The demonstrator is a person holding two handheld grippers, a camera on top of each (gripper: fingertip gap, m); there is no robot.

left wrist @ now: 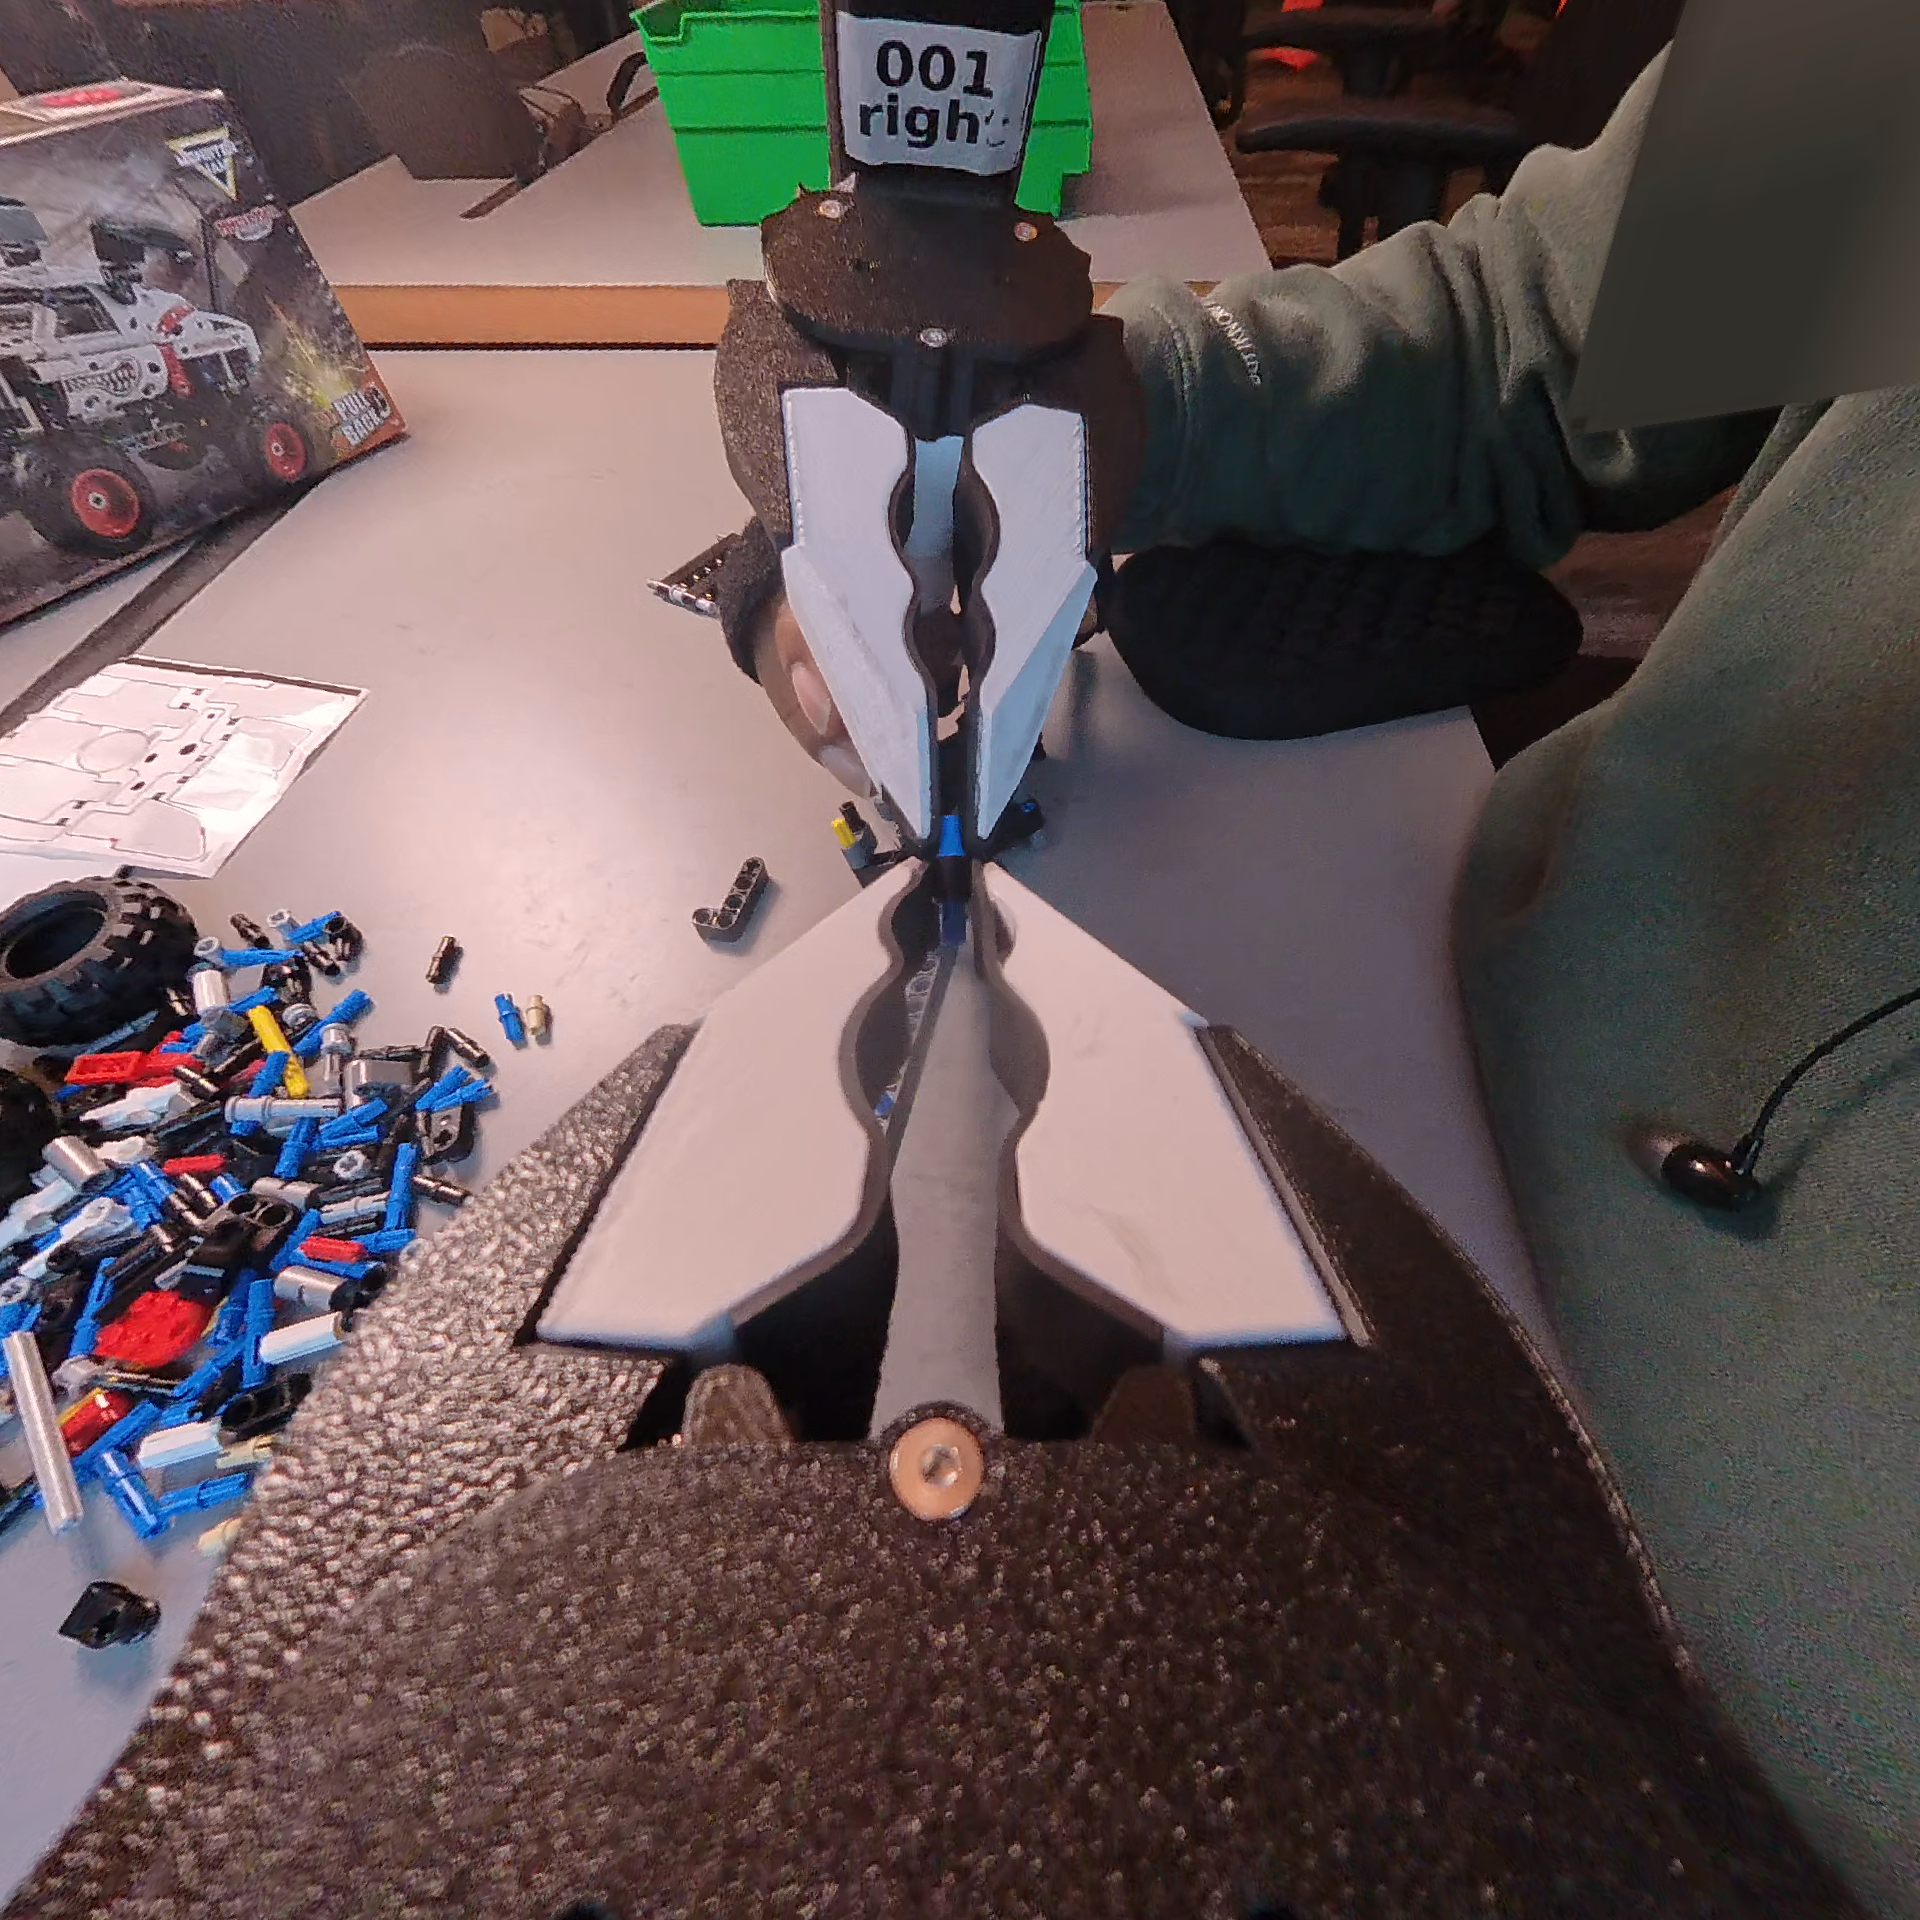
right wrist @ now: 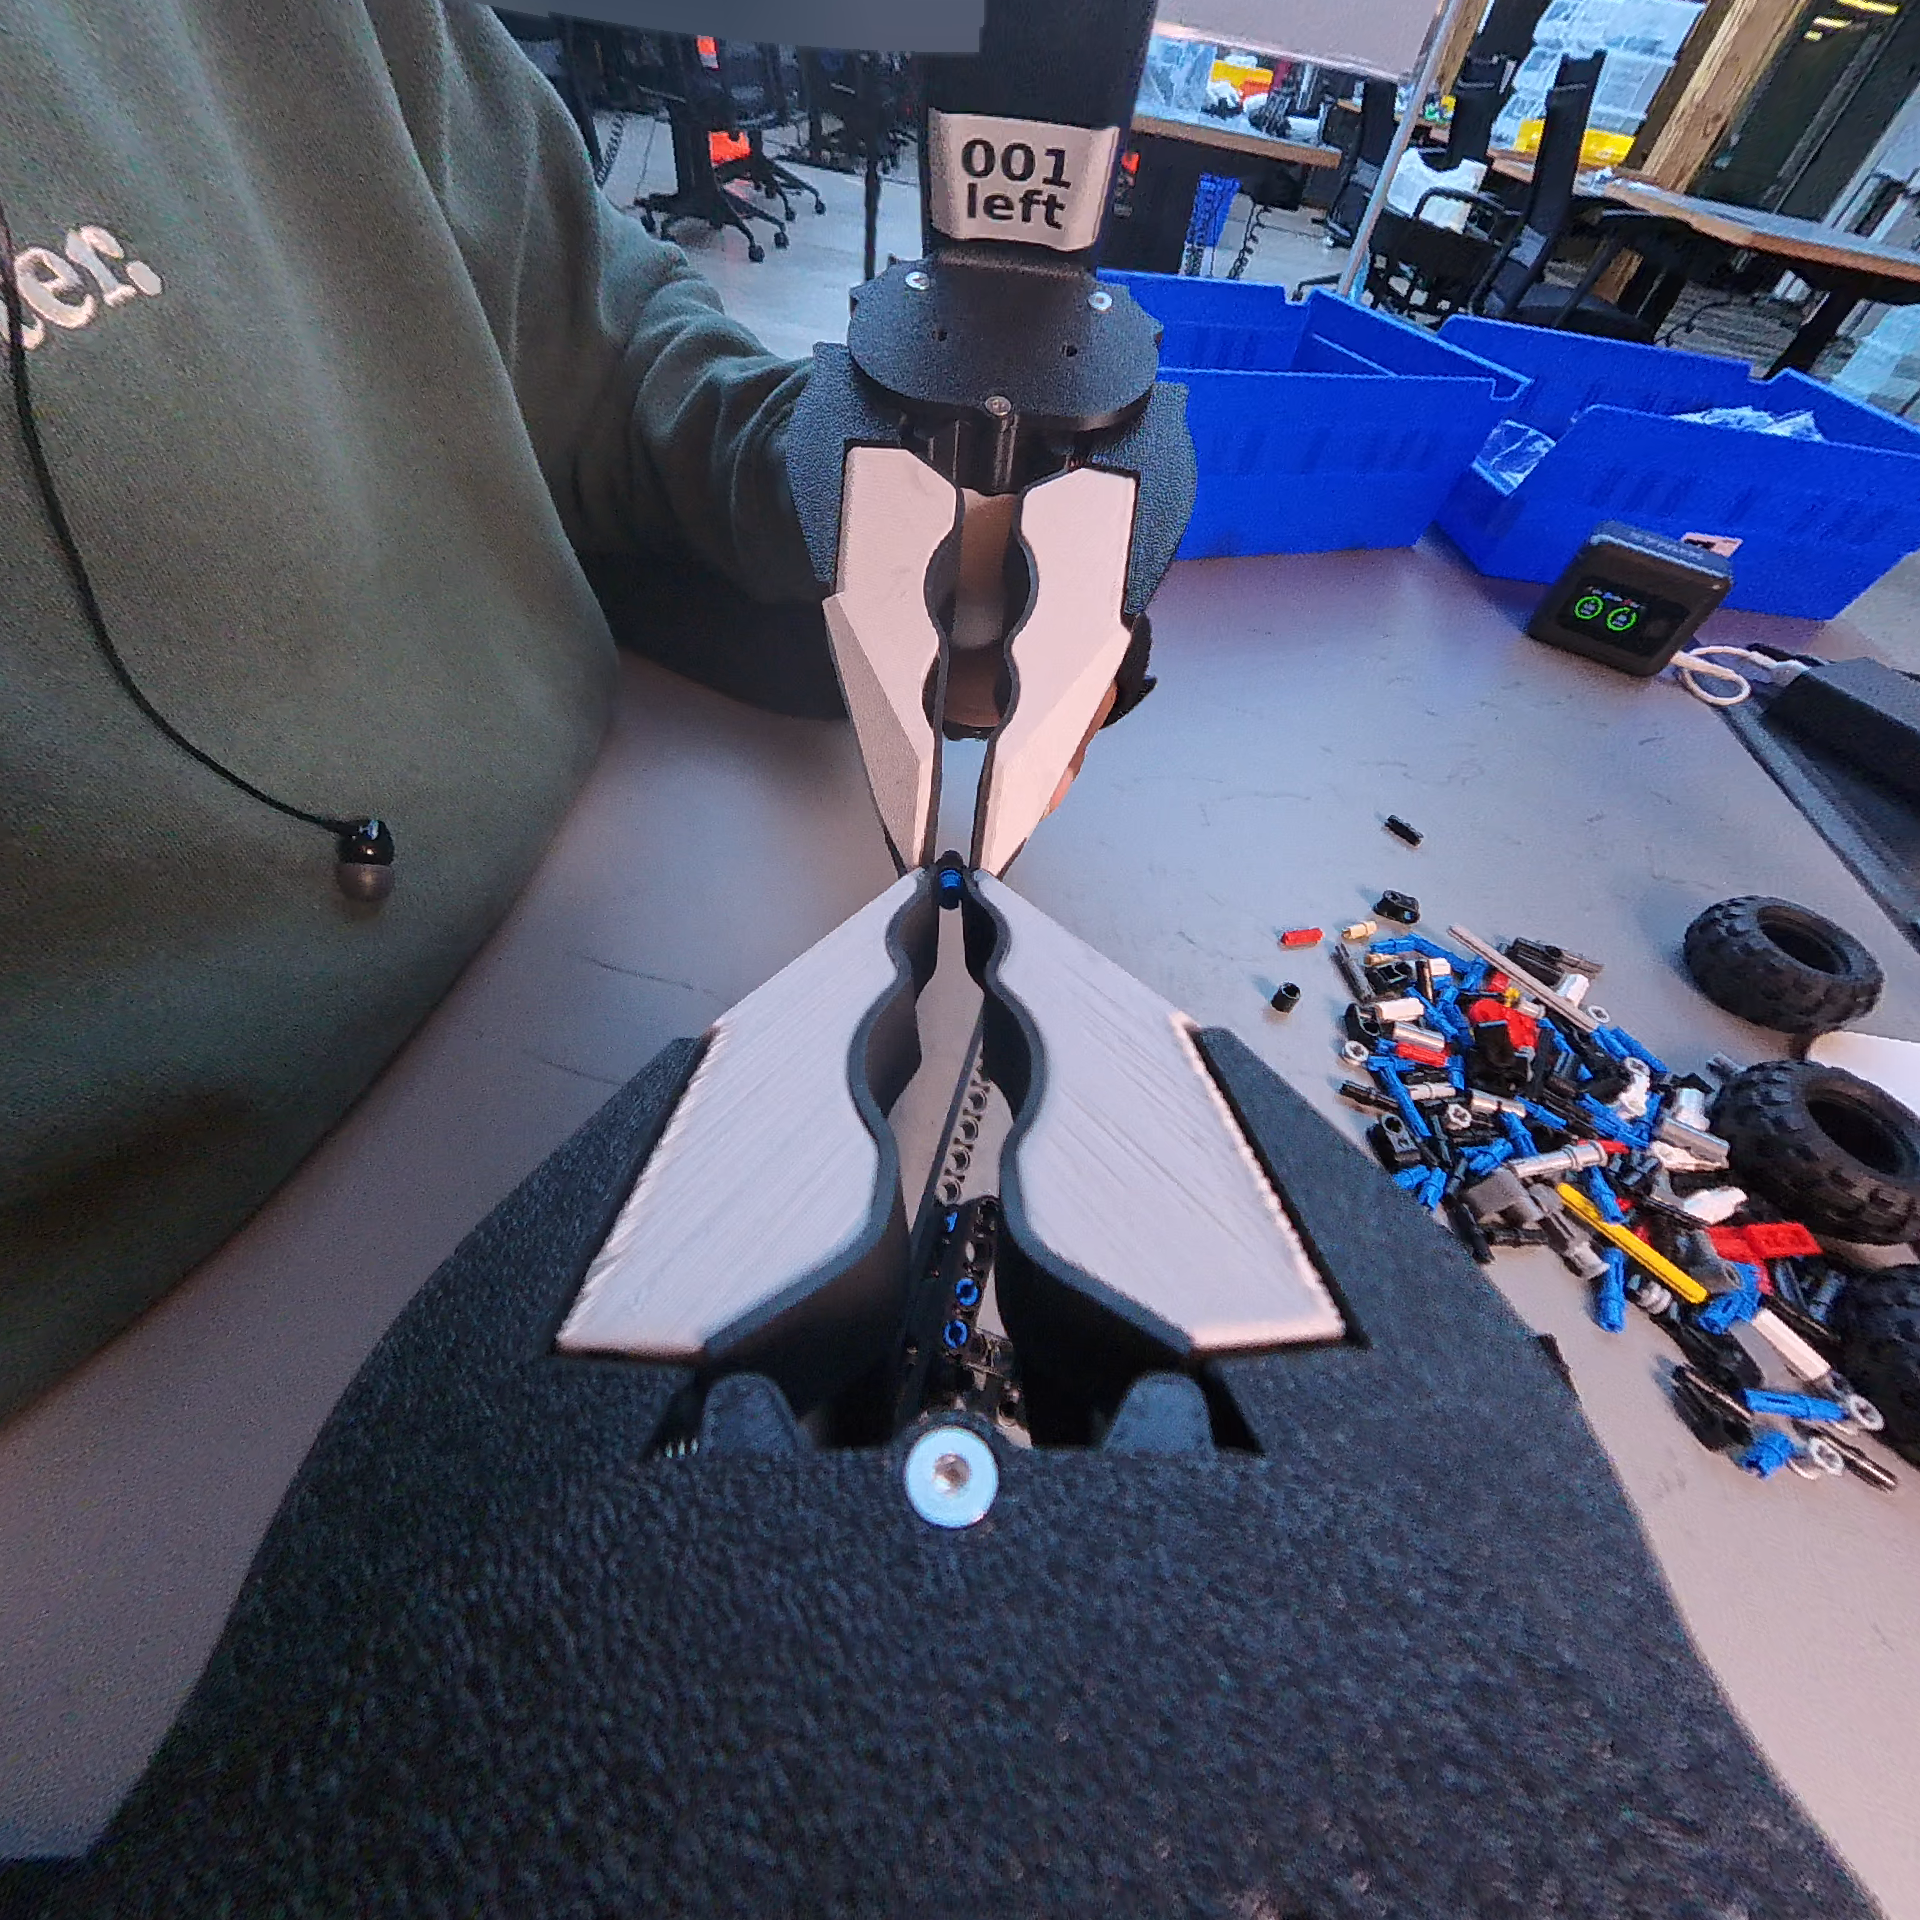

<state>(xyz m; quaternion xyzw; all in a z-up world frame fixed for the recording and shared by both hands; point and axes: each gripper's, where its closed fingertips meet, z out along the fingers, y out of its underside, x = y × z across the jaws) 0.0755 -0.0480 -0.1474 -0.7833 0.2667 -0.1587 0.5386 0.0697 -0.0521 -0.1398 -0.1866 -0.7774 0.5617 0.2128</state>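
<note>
My two grippers meet tip to tip above the grey table (left wrist: 540,582). My left gripper (left wrist: 948,888) is shut, with a small blue pin (left wrist: 950,920) pinched at its tips. My right gripper (right wrist: 948,891) is shut on a black beam assembly (right wrist: 951,1262) with holes and blue pins, which runs back between its fingers. In the left wrist view the right gripper (left wrist: 951,842) comes down from above, with black, yellow and blue parts of the assembly (left wrist: 854,831) showing beside its tips. In the right wrist view the left gripper (right wrist: 951,864) touches the blue pin (right wrist: 948,883).
A pile of small blue, black, grey and red parts (left wrist: 208,1195) (right wrist: 1558,1122) lies with black tyres (left wrist: 83,966) (right wrist: 1782,961). There are a toy-truck box (left wrist: 156,312), a sticker sheet (left wrist: 156,758), a loose L-shaped beam (left wrist: 732,899), a green bin (left wrist: 748,104), blue bins (right wrist: 1351,457), a small screen device (right wrist: 1626,603) and a person's green sweatshirt (right wrist: 260,520). My two grippers' fingertips are within a few centimetres of each other.
</note>
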